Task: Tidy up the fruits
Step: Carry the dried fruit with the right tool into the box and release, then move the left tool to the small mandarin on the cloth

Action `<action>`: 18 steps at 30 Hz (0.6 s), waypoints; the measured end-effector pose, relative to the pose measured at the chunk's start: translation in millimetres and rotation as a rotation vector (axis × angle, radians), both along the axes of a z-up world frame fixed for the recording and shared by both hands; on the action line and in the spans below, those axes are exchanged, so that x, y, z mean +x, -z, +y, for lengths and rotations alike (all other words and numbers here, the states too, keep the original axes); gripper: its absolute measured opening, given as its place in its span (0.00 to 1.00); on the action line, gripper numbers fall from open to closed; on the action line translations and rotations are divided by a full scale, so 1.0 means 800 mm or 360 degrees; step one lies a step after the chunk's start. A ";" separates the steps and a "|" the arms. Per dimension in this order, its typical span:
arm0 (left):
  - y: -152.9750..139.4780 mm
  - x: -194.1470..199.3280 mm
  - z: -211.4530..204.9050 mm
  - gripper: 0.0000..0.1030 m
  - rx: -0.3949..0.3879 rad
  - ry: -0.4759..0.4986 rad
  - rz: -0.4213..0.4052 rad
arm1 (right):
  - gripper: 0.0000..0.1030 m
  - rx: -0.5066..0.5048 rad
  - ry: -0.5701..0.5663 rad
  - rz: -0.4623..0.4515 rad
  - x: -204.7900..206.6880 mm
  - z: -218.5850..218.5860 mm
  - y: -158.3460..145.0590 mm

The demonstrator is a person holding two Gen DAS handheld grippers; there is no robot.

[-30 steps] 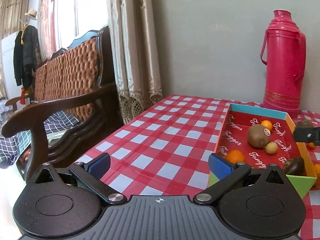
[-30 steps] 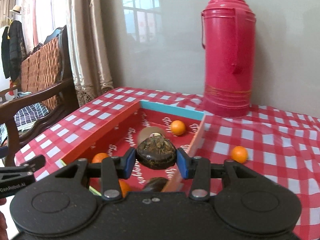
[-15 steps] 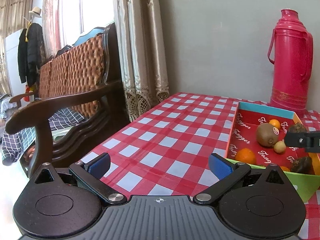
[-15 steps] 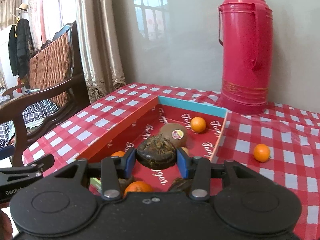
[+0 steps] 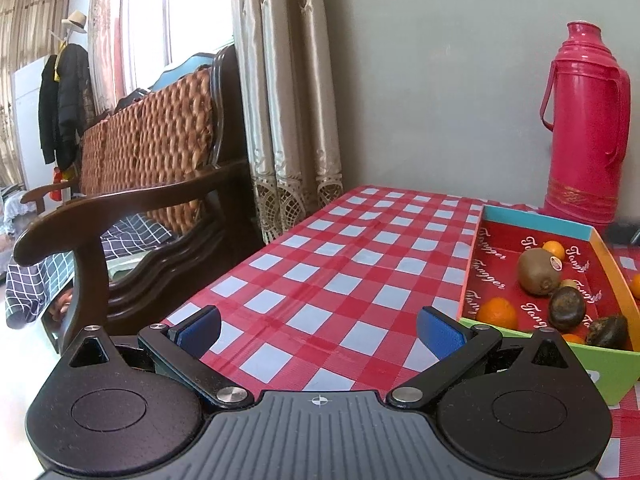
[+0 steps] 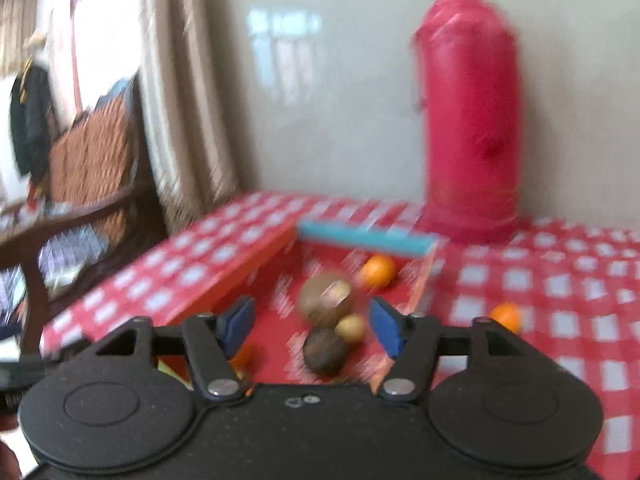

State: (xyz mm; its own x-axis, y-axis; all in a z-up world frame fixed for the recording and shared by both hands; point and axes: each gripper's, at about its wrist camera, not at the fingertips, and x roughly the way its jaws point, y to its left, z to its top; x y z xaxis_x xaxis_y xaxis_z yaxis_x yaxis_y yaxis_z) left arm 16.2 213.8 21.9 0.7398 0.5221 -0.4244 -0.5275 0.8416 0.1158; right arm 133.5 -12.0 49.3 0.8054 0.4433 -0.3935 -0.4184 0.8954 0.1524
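Note:
A shallow red box [image 5: 494, 258] with coloured walls sits on the checked table. It holds a kiwi [image 5: 538, 271], small oranges [image 5: 496, 313], a small tan fruit and two dark wrinkled fruits [image 5: 566, 307]. My left gripper [image 5: 318, 326] is open and empty over the tablecloth, left of the box. In the blurred right wrist view my right gripper [image 6: 312, 322] is open above the box [image 6: 256, 268], with a dark fruit [image 6: 325, 350] lying below between the fingers, beside the kiwi [image 6: 326, 300]. An orange [image 6: 505, 316] lies on the cloth outside the box.
A tall pink thermos [image 5: 584, 128] stands behind the box against the grey wall. A wooden wicker-backed bench [image 5: 140, 184] and curtains [image 5: 280, 92] are left of the table. The table's left edge [image 5: 224, 276] runs near my left gripper.
My right gripper has opened and let go of the dark fruit, which now lies in the box. The right view is blurred by motion. My left gripper has drawn back and to the left.

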 end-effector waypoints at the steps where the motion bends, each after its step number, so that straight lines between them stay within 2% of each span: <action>1: 0.000 0.000 -0.001 1.00 -0.0005 0.0004 -0.0003 | 0.84 0.0049 0.0055 -0.0040 -0.002 -0.016 -0.005; 2: -0.001 -0.001 -0.002 1.00 -0.0010 0.0008 -0.0009 | 0.93 0.0106 0.0132 -0.0085 -0.005 -0.036 -0.010; 7: -0.008 -0.004 -0.016 1.00 -0.0008 0.0065 -0.0064 | 0.95 0.0258 0.0340 -0.0130 -0.009 -0.116 -0.025; 10: -0.013 -0.001 -0.032 1.00 -0.0034 0.0121 -0.0089 | 0.95 0.0244 0.0433 -0.0104 -0.015 -0.148 -0.023; 18: -0.020 0.012 -0.087 1.00 -0.0122 0.0291 -0.0125 | 0.95 0.0134 0.0475 -0.0089 -0.033 -0.181 -0.016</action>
